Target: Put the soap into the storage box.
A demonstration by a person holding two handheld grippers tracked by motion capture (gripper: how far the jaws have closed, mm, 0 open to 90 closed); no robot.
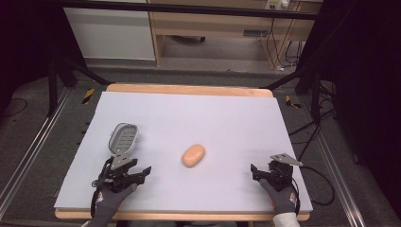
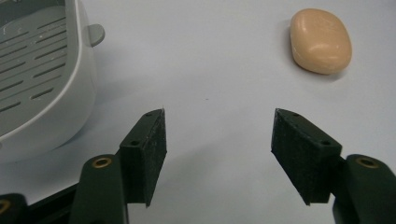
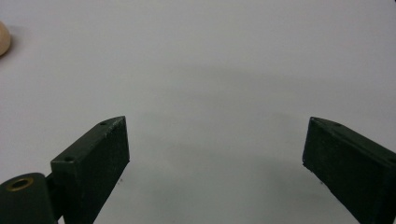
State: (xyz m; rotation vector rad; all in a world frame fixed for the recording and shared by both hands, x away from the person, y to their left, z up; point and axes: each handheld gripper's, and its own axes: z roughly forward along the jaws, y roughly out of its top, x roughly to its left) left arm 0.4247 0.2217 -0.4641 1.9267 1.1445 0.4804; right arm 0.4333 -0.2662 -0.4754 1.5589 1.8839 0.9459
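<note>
A peach-coloured bar of soap [image 1: 193,155] lies near the middle of the white table top [image 1: 189,118]; it shows at the upper right of the left gripper view [image 2: 320,40], and its edge [image 3: 3,39] at the far left of the right gripper view. A grey slotted soap dish [image 1: 123,138] sits left of it, close beside my left gripper [image 1: 135,171]. That dish [image 2: 37,74] fills the left gripper view's left side. My left gripper [image 2: 218,140] is open over bare table. At the front right, my right gripper [image 1: 260,171] [image 3: 217,149] is open wide with nothing between its jaws.
The white sheet covers a wooden table whose edge [image 1: 189,89] shows at the back. Black frame posts [image 1: 54,85] and cables [image 1: 312,137] stand around the table on a grey floor.
</note>
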